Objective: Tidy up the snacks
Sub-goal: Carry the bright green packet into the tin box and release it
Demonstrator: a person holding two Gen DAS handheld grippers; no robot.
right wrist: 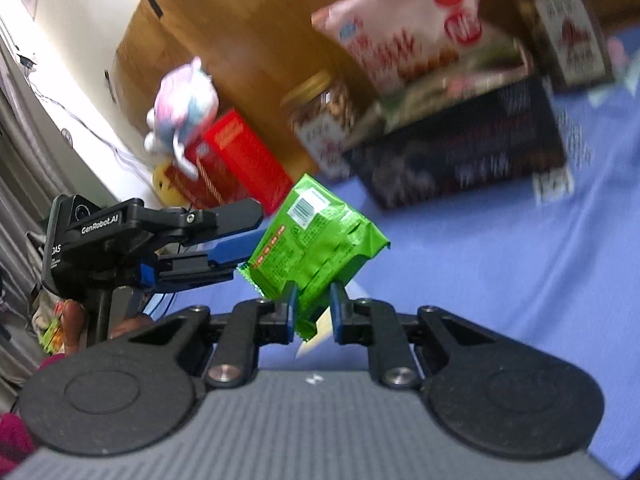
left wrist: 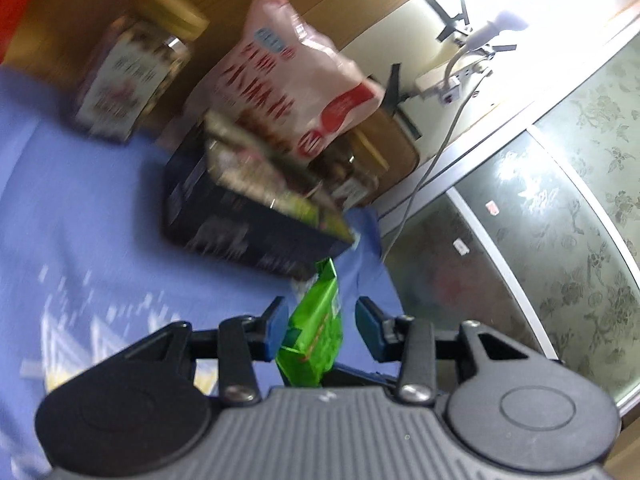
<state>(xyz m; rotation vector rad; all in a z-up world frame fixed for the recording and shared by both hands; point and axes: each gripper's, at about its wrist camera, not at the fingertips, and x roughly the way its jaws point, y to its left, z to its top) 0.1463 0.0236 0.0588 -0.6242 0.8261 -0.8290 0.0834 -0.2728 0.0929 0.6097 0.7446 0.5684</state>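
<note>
A green snack packet (right wrist: 316, 236) hangs in the air above the blue cloth (right wrist: 520, 280). My right gripper (right wrist: 314, 300) is shut on its lower corner, one pad on each face. My left gripper (right wrist: 256, 248) comes in from the left and meets the packet's left edge. In the left wrist view the green snack packet (left wrist: 316, 332) stands edge-on between the narrow-set pads of my left gripper (left wrist: 320, 308), which is shut on it. Beyond it a dark box (left wrist: 240, 216) lies on the cloth, with a pink bag (left wrist: 288, 64) leaning over it.
A yellow-lidded jar (left wrist: 132, 76) and a second jar (right wrist: 324, 120) stand by the wooden panel behind the box. A red box (right wrist: 240, 160) and a plush toy (right wrist: 184, 104) are at the left. A patterned glass door (left wrist: 560, 220) lies past the cloth's edge. A hand (right wrist: 72, 328) holds the left gripper.
</note>
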